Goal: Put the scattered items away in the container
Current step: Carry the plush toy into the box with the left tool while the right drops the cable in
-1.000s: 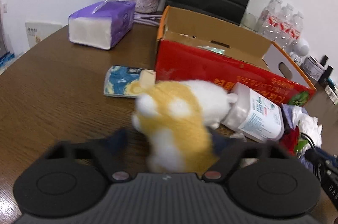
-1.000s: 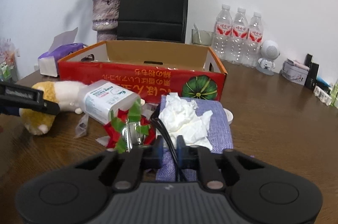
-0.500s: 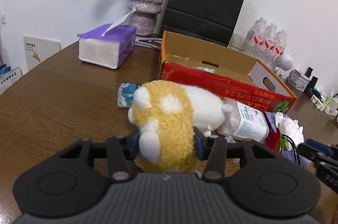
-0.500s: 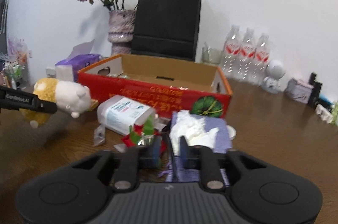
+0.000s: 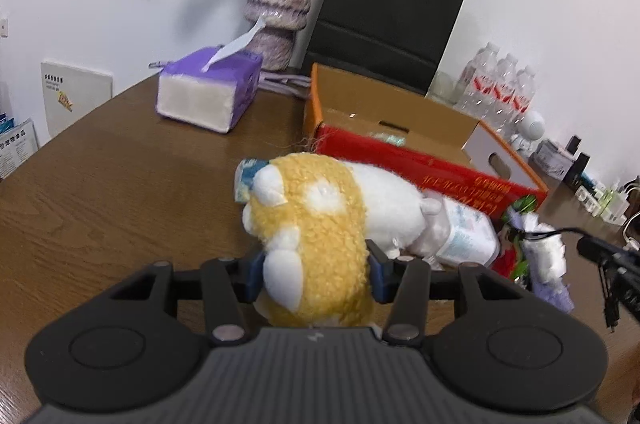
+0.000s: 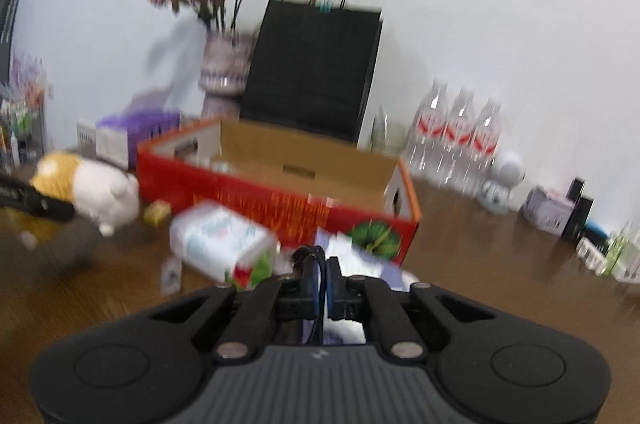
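My left gripper (image 5: 316,274) is shut on the rear of a yellow and white plush toy (image 5: 320,224) and holds it clear of the table. In the right wrist view the plush toy (image 6: 96,188) hangs left of the open red cardboard box (image 6: 280,200). My right gripper (image 6: 320,280) has its jaws closed tight on a black cable (image 6: 314,264), raised in front of the box. A white bottle (image 6: 216,236) lies on its side against the box's front wall, beside a red and green bow (image 6: 252,268) and a purple pouch (image 5: 548,264) with crumpled tissue on it.
A purple tissue box (image 5: 208,92), a flower vase (image 5: 280,12) and a black paper bag (image 5: 384,24) stand behind the red cardboard box (image 5: 420,168). Water bottles (image 6: 456,144) and small gadgets line the back right. A blue packet (image 5: 246,176) lies on the table under the plush.
The left gripper has lifted the plush off the table and carried it nearer the box. The right gripper has risen with the cable between its jaws.
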`<state>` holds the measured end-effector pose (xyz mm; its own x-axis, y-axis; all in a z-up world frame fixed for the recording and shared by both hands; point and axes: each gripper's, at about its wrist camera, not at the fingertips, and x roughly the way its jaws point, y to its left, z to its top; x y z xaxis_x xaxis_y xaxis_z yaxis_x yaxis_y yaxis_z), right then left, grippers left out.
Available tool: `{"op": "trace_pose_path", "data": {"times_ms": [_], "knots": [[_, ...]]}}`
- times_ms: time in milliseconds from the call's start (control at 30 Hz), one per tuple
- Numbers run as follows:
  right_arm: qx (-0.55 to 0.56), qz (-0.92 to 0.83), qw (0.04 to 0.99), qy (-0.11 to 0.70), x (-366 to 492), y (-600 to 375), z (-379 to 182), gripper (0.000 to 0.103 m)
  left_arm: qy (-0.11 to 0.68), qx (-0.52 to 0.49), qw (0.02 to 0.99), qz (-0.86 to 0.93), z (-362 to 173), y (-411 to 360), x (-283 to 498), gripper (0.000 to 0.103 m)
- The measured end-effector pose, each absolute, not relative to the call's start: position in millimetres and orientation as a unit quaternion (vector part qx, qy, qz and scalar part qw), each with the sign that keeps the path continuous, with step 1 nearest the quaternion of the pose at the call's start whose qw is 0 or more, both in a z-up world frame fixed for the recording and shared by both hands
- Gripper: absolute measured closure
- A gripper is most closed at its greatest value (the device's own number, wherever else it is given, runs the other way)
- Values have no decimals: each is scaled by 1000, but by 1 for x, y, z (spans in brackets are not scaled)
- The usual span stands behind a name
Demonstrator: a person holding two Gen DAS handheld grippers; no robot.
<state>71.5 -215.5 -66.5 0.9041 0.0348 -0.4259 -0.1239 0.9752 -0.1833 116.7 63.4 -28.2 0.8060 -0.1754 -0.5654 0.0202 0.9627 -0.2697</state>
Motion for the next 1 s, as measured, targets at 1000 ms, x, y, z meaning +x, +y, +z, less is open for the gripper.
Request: {"op": "trace_pose_path", "data": {"times_ms": [1000], "knots": [[38, 58, 970, 235, 287, -229, -63, 101, 285, -142, 948, 0, -28, 1, 314, 52]]}}
